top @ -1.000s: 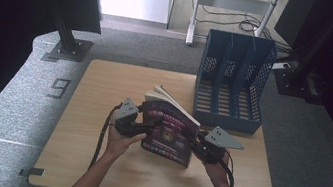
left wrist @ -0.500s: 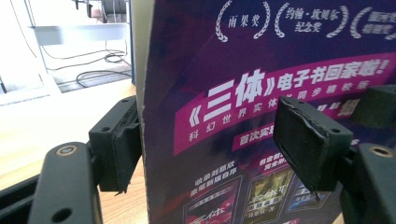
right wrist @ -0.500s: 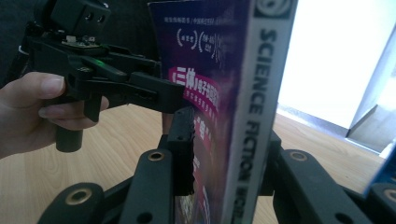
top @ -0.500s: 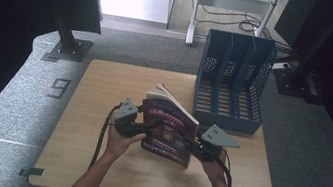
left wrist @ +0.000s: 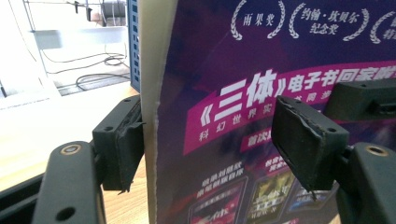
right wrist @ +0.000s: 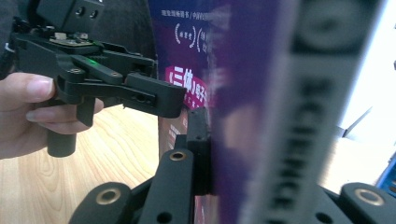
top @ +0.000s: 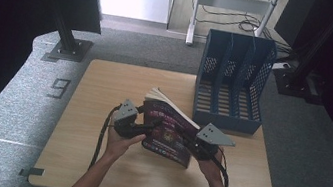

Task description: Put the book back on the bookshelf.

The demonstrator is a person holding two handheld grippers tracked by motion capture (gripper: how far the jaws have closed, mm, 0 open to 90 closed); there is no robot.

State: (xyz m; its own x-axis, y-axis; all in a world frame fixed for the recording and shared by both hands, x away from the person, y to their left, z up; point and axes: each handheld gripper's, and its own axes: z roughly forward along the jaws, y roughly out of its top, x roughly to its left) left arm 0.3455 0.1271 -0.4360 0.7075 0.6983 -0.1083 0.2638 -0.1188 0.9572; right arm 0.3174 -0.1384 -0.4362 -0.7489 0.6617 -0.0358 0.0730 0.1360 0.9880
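Note:
A paperback book (top: 168,132) with a purple cover stands tilted on its edge on the wooden table (top: 105,84), between my two grippers. My left gripper (top: 147,123) is at its left edge. In the left gripper view the gripper (left wrist: 210,135) is open: one pad touches the cream page edge and the other stands in front of the book cover (left wrist: 261,93). My right gripper (top: 191,145) holds the lower right side. In the right gripper view the gripper (right wrist: 261,154) is shut on the book's spine (right wrist: 243,93), one pad flat against the cover. The left gripper (right wrist: 116,88) reaches across from the left there.
A blue file holder (top: 232,78) with three slots stands at the table's back right, just behind the book; its corner (left wrist: 133,46) is in the left gripper view too. A hand (right wrist: 28,112) grips the left tool's handle. Bare wood lies left and in front.
My right gripper has shifted a little to the left, closer in on the book. The left gripper and the book have hardly moved.

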